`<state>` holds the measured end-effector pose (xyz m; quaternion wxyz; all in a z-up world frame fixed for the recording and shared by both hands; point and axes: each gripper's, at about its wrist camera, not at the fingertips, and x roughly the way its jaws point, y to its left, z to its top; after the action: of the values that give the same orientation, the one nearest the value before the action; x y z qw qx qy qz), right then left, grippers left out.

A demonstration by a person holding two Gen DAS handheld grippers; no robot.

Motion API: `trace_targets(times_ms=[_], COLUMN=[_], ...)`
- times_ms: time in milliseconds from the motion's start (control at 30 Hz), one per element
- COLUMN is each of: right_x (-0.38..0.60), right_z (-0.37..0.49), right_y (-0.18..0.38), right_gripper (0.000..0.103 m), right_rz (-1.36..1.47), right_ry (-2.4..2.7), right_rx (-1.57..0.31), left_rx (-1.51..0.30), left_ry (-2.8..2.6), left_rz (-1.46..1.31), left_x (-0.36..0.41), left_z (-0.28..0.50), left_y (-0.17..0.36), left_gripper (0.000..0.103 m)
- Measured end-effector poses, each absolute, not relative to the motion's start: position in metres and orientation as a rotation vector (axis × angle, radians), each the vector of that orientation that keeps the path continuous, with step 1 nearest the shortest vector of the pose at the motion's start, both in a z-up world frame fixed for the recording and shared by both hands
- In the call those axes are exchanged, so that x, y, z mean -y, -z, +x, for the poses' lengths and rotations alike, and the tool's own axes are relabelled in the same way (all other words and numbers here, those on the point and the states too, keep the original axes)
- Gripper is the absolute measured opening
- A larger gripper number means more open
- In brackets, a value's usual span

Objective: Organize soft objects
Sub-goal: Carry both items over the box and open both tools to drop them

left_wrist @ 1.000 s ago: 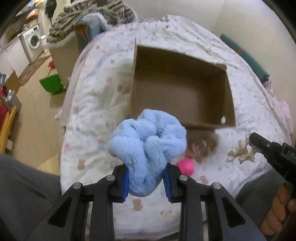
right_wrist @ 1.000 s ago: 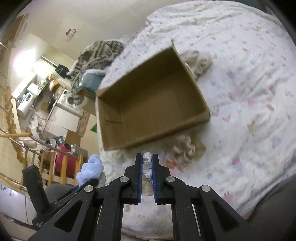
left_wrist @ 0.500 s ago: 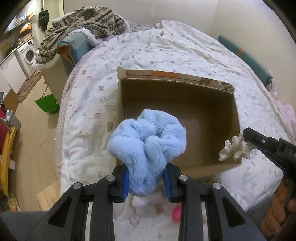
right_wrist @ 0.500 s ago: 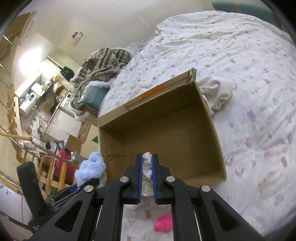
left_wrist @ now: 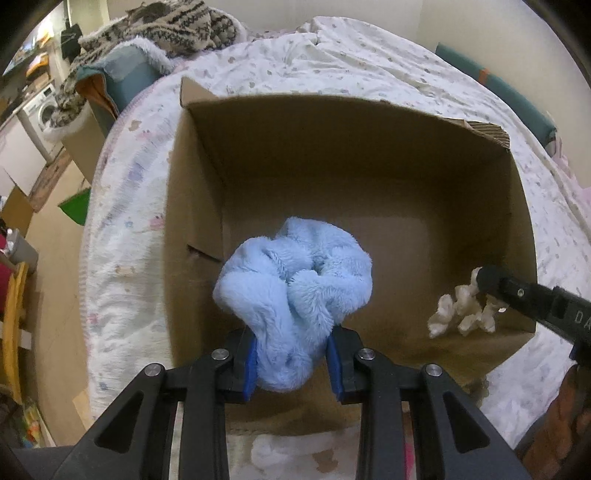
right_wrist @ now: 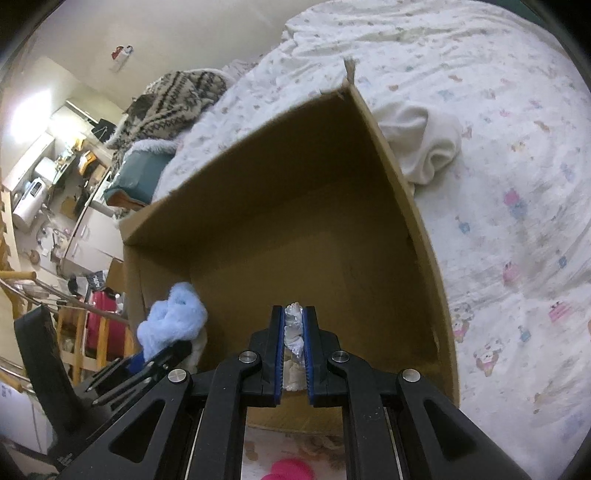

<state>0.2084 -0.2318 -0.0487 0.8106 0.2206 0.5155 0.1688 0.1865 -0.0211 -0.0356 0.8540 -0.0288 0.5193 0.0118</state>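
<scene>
An open cardboard box [left_wrist: 369, 147] stands on the bed, also in the right wrist view [right_wrist: 332, 155]. My left gripper [left_wrist: 291, 363] is shut on a fluffy light blue cloth [left_wrist: 295, 291] and holds it over the box's near left part. The blue cloth also shows in the right wrist view [right_wrist: 171, 319]. My right gripper [right_wrist: 294, 347] is shut on a small white fuzzy item [right_wrist: 293, 330] over the box's near edge. That white item [left_wrist: 461, 312] hangs from the right gripper's tip at the box's right side in the left wrist view.
A cream cloth [right_wrist: 424, 144] lies on the bed just right of the box. A pink soft item [right_wrist: 291, 470] and a brownish fuzzy one [right_wrist: 321, 445] lie before the box. A patterned blanket pile [left_wrist: 159, 26] sits far left. The bed edge drops to the floor on the left.
Both grippers have moved forward with their loads, from before the box's near wall to above its inside. The box now fills both views.
</scene>
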Motion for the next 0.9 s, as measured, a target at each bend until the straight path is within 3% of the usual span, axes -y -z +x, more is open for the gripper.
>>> trace_targets(times_ms=[733, 833, 900], right_x=[0.215, 0.218, 0.219], right_z=[0.216, 0.215, 0.215], right_y=[0.06, 0.058, 0.056], right_gripper=[0.011, 0.012, 0.017], right_rz=[0.388, 0.391, 0.405], right_ry=[-0.346, -0.342, -0.34], right_rx=[-1.134, -1.12, -1.11], left_rx=[-1.101, -1.089, -1.087], left_ry=[0.011, 0.014, 0.013], left_rz=[-0.007, 0.006, 0.0], left_x=[0.032, 0.036, 0.038], left_z=[0.177, 0.173, 0.17], left_y=[0.049, 0.049, 0.048], left_gripper=[0.035, 0.045, 0.064])
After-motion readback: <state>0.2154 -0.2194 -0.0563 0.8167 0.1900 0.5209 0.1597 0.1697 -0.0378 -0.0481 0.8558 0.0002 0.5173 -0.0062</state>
